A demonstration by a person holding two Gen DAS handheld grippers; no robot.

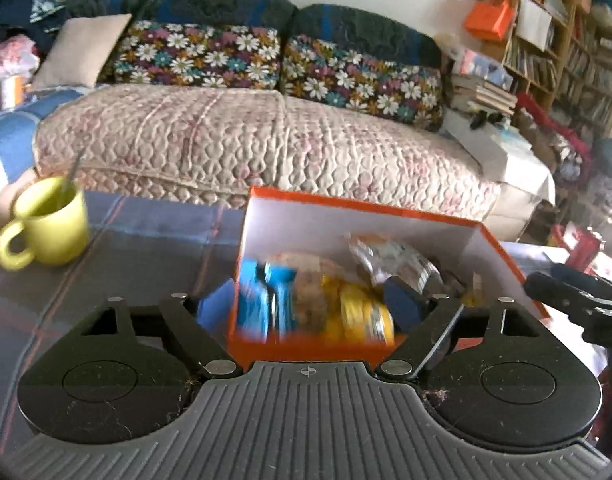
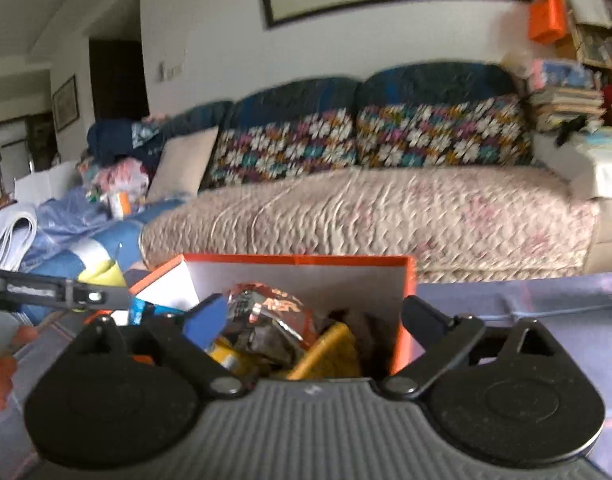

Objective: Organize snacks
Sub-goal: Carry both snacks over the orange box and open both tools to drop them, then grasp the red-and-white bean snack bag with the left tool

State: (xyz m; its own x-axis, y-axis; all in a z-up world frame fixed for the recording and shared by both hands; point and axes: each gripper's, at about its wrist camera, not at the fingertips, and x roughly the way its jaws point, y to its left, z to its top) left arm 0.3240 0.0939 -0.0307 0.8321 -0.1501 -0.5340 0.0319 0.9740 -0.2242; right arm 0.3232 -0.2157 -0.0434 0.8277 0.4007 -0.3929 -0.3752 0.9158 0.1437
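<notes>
Orange box, on the plaid-covered table, holding blue packets, yellow packet, silver foil bag. Left gripper: fingers spread, straddling the box's near-left corner. Right gripper: fingers spread, straddling the box's right wall. Yellow mug well left. Sofa behind.

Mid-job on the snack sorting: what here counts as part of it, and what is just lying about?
Part of the job: orange box, blue packets, yellow packet, silver foil packet.

Lying about: yellow mug with a spoon in it, sofa, floral cushions, book stack.
</notes>
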